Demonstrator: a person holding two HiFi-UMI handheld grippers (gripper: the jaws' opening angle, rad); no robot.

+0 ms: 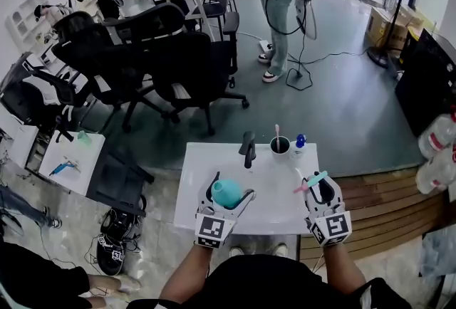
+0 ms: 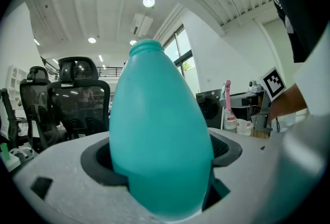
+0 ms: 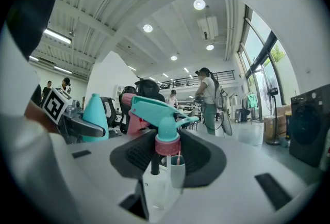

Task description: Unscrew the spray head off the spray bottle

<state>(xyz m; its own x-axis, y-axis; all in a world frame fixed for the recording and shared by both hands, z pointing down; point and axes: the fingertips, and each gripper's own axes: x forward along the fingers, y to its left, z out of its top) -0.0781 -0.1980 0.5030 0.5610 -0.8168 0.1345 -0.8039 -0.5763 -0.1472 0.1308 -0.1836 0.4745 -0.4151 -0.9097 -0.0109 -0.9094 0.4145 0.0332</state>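
Head view: left hand-held gripper [image 1: 229,190] clamps teal spray bottle [image 1: 225,194] at 7 o'clock over tabletop [image 1: 274,190]. Right hand-held gripper [image 1: 320,185] grips detached spray head [image 1: 312,180] at 5 o'clock.
Left gripper view: bottle upright, bare neck toward 12, base hidden by jaws.
Right gripper view: head upright, pinched at pink collar, dip tube toward 6, its end unclear.

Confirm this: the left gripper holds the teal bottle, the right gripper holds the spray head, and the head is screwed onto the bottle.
Not quite. The spray head is off the bottle: the right gripper holds it apart, and the left gripper view shows a bare neck. The left gripper does hold the bottle.
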